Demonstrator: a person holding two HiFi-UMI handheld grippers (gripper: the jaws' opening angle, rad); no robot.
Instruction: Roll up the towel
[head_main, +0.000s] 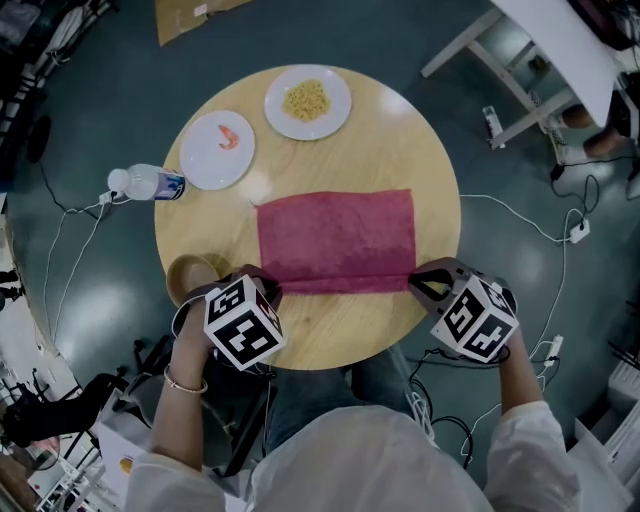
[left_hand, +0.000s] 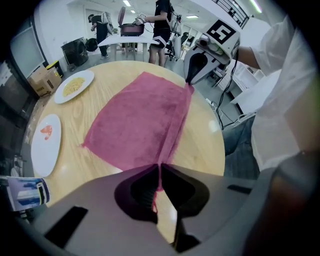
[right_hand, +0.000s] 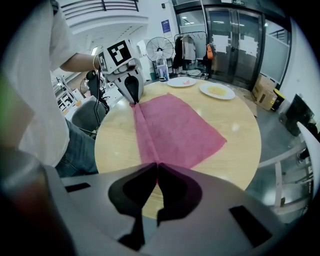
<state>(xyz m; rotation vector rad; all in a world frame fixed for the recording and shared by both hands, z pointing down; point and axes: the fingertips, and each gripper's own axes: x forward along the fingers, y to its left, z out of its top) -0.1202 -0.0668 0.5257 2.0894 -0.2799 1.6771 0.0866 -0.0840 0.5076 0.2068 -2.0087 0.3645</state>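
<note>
Left gripper (head_main: 266, 288) and right gripper (head_main: 420, 281) are each pressed together on the towel (head_main: 335, 235) – one on either end of its nearest edge, close to the near rim of the round wooden table (head_main: 400, 140). In the left gripper view the jaws meet on a thin sliver of red cloth, and in the right gripper view the jaws meet where the cloth's crease runs in. That near edge is turned over into a narrow, darker strip stretched taut between the two pinches. The rest of the dark-red towel lies flat across the table's middle. Toward the table's far side sit two white plates: one with a heap of yellow food (head_main: 282, 120), and to its left one with a small pink-orange morsel (head_main: 205, 160). A plastic bottle (head_main: 150, 183) lies on its side at the table's left rim – partly overhanging it. At the near-left rim, just beside the left gripper, stands a small wooden bowl (head_main: 190, 270).
</note>
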